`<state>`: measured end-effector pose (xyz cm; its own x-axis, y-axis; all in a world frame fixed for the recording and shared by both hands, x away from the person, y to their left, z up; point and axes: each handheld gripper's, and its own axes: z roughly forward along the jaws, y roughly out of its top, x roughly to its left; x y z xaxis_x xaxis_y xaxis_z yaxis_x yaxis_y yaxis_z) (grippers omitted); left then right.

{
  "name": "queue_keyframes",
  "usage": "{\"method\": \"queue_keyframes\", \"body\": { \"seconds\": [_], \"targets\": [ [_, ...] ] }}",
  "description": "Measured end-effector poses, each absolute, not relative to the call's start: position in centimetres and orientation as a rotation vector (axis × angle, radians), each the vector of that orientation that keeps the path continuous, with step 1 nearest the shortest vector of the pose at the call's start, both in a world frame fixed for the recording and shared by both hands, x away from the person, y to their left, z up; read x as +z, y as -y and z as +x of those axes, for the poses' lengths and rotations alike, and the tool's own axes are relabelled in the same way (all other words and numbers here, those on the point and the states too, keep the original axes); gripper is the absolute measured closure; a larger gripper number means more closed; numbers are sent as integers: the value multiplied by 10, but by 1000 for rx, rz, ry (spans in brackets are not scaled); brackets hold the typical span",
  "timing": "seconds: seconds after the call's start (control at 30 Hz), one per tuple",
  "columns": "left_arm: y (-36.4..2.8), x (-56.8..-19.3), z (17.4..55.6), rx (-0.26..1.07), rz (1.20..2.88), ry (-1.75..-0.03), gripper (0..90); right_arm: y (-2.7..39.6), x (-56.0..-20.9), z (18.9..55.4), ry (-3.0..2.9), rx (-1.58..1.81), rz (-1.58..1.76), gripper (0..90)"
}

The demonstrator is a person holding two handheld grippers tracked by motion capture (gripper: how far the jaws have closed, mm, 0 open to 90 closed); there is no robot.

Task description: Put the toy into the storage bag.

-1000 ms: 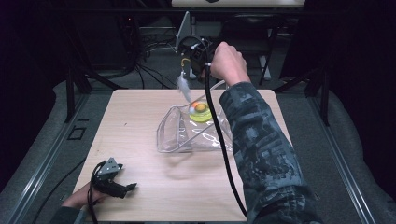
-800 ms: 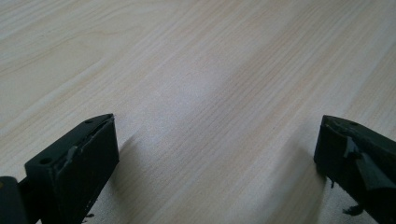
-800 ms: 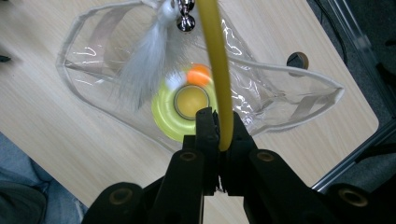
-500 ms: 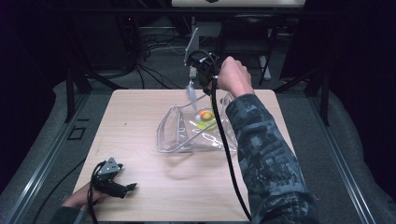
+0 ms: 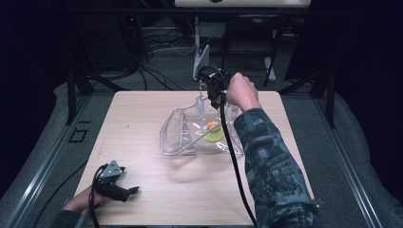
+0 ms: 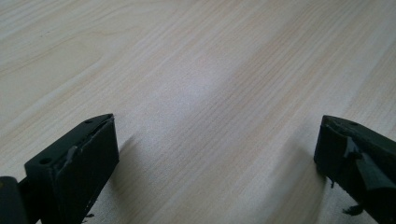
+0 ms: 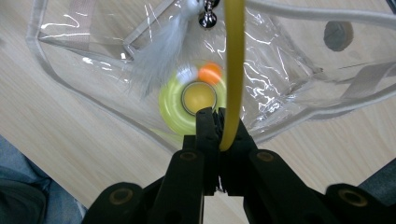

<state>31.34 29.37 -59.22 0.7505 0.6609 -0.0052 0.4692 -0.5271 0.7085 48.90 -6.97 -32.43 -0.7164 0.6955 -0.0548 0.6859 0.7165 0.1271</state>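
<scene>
My right gripper had its jaws clenched on a thin yellow rod, which rose straight out of the pinch and ran off the top of the right gripper view. Hanging from that rod's far end were a white feather and a small silver bell, both blurred, dangling over the clear plastic bag. Inside the bag lay a yellow-green disc with a small orange ball just beside it. In the high view the right gripper was held up above the bag's far edge, near the far edge of the wooden table, with the right hand around it. The bag sat roughly mid-table, with bare wood on its left and on its near side. My left gripper rested well apart from the bag at the near-left corner of the table, its jaws spread wide and released, with nothing but bare wood grain between them. I could read no brand, label or writing anywhere on the bag or the toy.
</scene>
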Motion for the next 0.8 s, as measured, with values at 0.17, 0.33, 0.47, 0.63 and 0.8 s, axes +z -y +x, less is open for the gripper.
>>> {"method": "queue_keyframes", "body": {
  "seconds": [0.17,0.33,0.47,0.63,0.8],
  "targets": [
    [-294,-592,314,346,2228,-840,0,74,-336,490,-2830,149,1141,873],
    [-294,-592,314,346,2232,-836,0,77,-345,489,-2838,166,1156,873],
    [-294,-592,314,346,2232,-836,0,77,-351,489,-2839,151,1163,872],
    [-294,-592,314,346,2232,-836,0,75,-356,489,-2839,121,1175,872],
    [-294,-592,314,346,2232,-835,0,76,-360,489,-2836,109,1190,872]
  ]
}}
